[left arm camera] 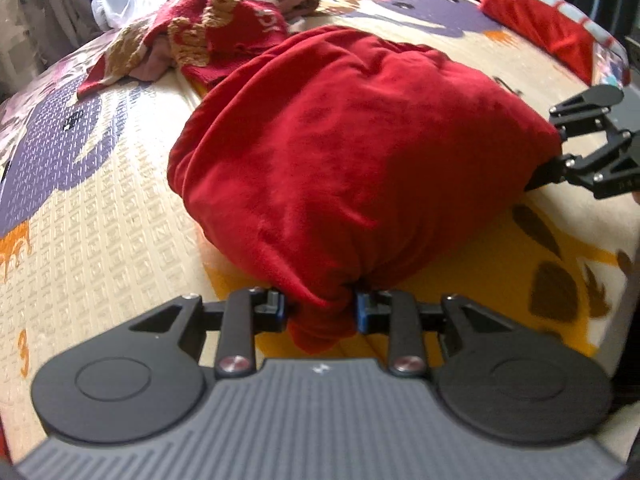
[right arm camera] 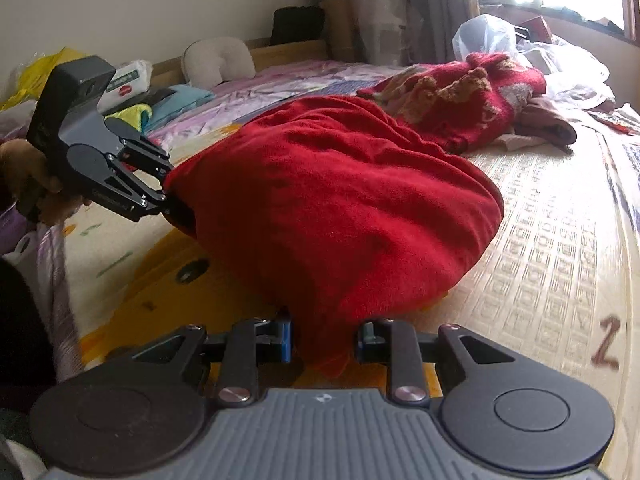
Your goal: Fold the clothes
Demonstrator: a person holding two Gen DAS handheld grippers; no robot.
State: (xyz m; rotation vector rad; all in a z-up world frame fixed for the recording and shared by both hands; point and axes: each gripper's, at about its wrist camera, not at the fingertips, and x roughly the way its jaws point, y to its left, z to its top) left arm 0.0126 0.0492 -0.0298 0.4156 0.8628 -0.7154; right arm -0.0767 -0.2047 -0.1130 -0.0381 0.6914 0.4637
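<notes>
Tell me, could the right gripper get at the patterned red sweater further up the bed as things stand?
Probably not yet: the right gripper is shut on the red fleece garment, which bulges between it and the patterned sweater.

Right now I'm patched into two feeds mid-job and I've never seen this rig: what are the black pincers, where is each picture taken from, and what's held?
There is no robot: a person holds a hand-held claw in each hand, each with a camera looking along its fingers. In the left wrist view, the left claw is at the bottom and the right claw enters from the right. The right wrist view shows the right claw at the bottom. Both pinch one red fleece garment, lifting it off the patterned bed cover. Behind lies a red knitted sweater.
</notes>
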